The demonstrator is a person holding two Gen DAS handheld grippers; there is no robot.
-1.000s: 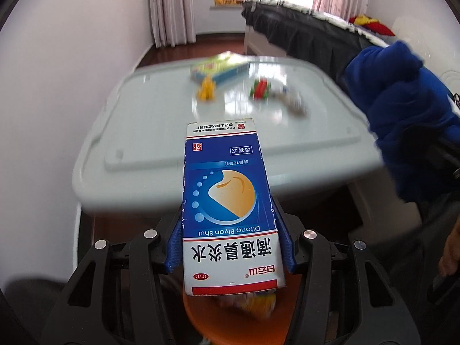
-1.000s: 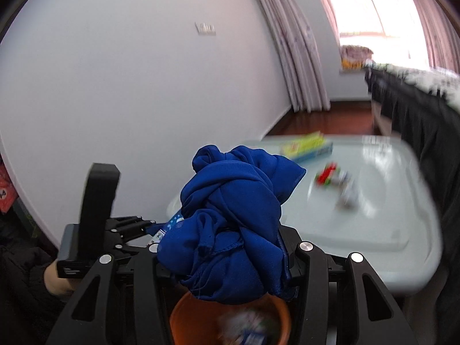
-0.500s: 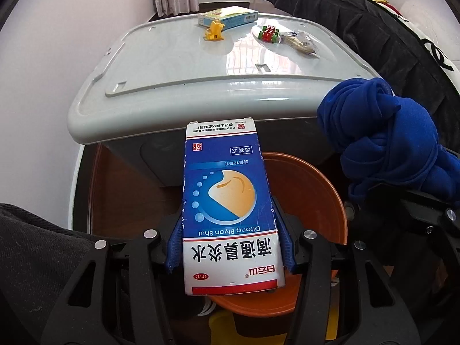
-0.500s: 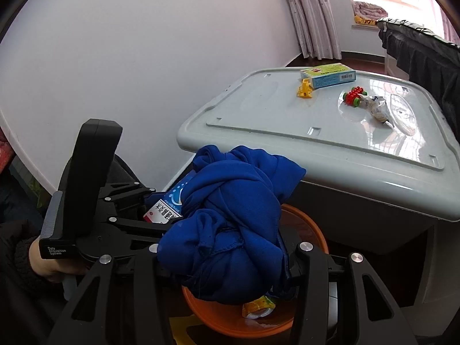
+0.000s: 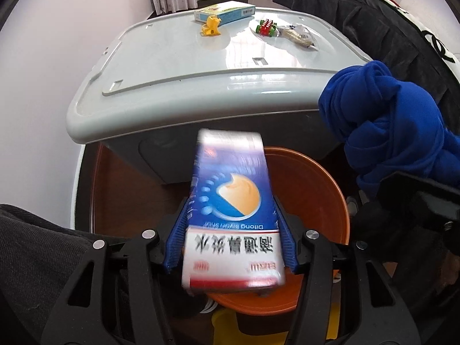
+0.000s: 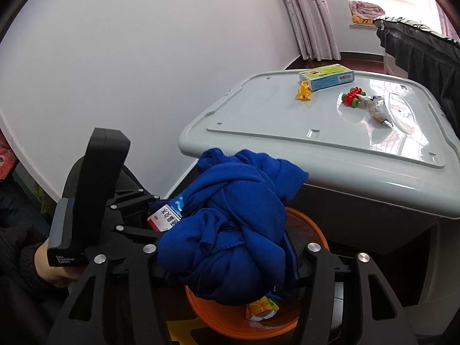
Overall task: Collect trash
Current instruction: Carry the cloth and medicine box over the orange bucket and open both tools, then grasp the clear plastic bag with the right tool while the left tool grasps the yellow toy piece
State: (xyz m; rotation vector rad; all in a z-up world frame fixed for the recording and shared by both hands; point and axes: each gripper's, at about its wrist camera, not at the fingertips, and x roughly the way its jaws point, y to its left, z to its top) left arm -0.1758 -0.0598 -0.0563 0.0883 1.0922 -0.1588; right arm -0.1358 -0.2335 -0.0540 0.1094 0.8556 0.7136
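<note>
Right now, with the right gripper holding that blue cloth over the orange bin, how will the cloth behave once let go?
The blue cloth is knotted and bulges past the right gripper, so probably soft and floppy. It likely drops limply into the orange bin, without rolling.

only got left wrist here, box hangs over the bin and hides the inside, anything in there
observer: Yes. The right wrist view shows a yellow pouch lying in the bin.
operator: is the right gripper really clamped on the cloth
observer: Yes. The cloth is bunched in the right gripper, bulging over both fingers, above the bin.
operator: how does my box look from there
observer: Only one corner of the box shows, poking out left of the cloth.
</note>
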